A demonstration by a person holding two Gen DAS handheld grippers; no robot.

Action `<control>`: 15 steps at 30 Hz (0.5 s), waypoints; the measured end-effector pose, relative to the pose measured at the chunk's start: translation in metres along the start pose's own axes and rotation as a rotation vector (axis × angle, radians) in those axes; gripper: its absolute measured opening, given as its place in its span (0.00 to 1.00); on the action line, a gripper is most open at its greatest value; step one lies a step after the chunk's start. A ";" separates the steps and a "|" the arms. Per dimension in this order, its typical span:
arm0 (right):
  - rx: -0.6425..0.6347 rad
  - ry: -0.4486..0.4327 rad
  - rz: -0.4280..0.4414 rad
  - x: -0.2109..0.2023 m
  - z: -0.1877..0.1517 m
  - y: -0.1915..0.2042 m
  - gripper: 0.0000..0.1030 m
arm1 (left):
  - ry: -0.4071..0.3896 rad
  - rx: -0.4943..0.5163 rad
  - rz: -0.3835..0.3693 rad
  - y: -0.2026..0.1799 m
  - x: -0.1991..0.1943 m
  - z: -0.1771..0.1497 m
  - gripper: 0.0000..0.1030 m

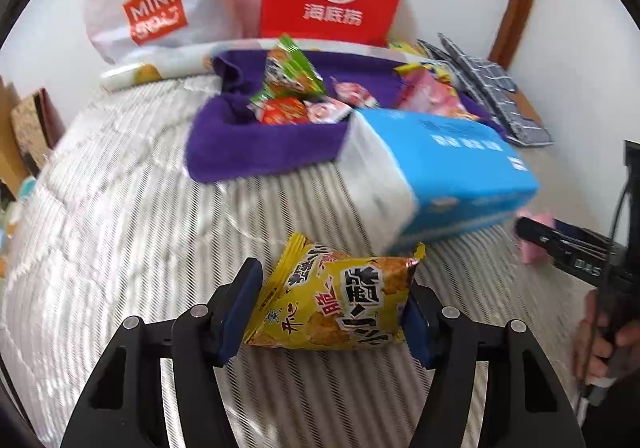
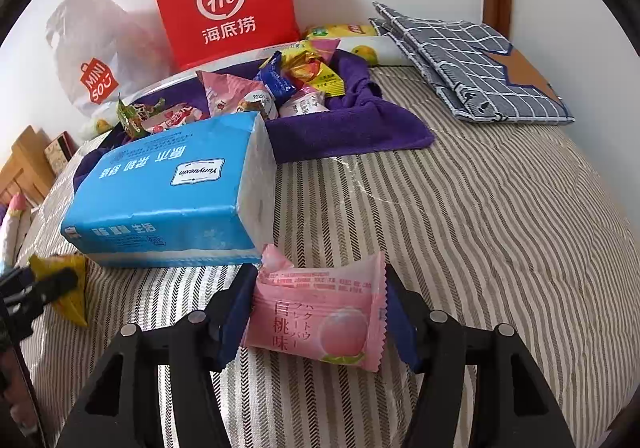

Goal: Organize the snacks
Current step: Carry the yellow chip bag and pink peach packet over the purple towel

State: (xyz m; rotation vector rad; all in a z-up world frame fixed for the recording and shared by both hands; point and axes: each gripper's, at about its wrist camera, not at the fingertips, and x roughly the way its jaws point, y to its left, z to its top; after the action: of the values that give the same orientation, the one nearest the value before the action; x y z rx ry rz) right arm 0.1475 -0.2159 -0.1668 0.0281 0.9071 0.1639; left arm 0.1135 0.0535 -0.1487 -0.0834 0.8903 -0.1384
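Left hand-held gripper (image 1: 330, 312): jaws closed in on the yellow chip packet (image 1: 334, 302), one pad at each short end, packet just above the striped bedspread (image 1: 120, 187). Right hand-held gripper (image 2: 316, 312): jaws bracket the pink peach-flavour wafer pack (image 2: 320, 318); the pads meet its side edges, and I judge it gripped, though contact on the far pad is hard to confirm.

Handling, as I judge it: both packs are light, air-puffed film pouches. The film is slick and gives under pressure; the contents are likely brittle, so I squeeze only enough to hold. Best purchase is across the puffed body near the crimped seams, not on the thin seal fins, which would fold and slip.

Destination appears to be the purple cloth basket (image 1: 260, 143), already holding assorted snack packs, at the far side of the bed. The blue tissue pack (image 1: 440, 167) lies between my grippers and the basket.

Not resolvable: the left view is motion-blurred; the basket's near rim behind the tissue pack is hidden; the red paper bag (image 2: 228, 3) and white shopping bag (image 1: 148, 3) show no contents.
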 end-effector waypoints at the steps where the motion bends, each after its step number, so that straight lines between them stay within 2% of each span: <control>1: 0.003 0.003 0.002 0.002 0.001 -0.001 0.59 | -0.008 -0.001 0.017 0.002 0.001 0.001 0.63; 2: 0.008 0.006 0.008 0.003 0.002 -0.003 0.59 | -0.014 -0.003 0.034 0.003 0.004 0.002 0.63; 5: 0.005 0.010 0.007 0.005 0.003 -0.002 0.60 | 0.006 -0.055 0.004 0.012 0.009 0.003 0.65; 7: -0.024 0.017 0.001 0.005 0.002 0.001 0.68 | 0.012 -0.084 -0.015 0.016 0.011 0.003 0.65; 9: -0.064 0.029 -0.007 0.006 0.000 0.007 0.78 | 0.013 -0.077 -0.003 0.014 0.012 0.003 0.65; 12: -0.128 0.031 -0.037 0.005 -0.005 0.015 0.79 | 0.016 -0.072 0.010 0.011 0.013 0.003 0.66; 15: -0.097 0.032 -0.018 0.006 -0.005 0.011 0.79 | 0.014 -0.080 0.008 0.012 0.013 0.003 0.66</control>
State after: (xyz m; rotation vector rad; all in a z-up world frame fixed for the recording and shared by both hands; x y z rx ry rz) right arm 0.1458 -0.2048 -0.1735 -0.0733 0.9303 0.1921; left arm 0.1246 0.0629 -0.1585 -0.1535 0.9105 -0.0957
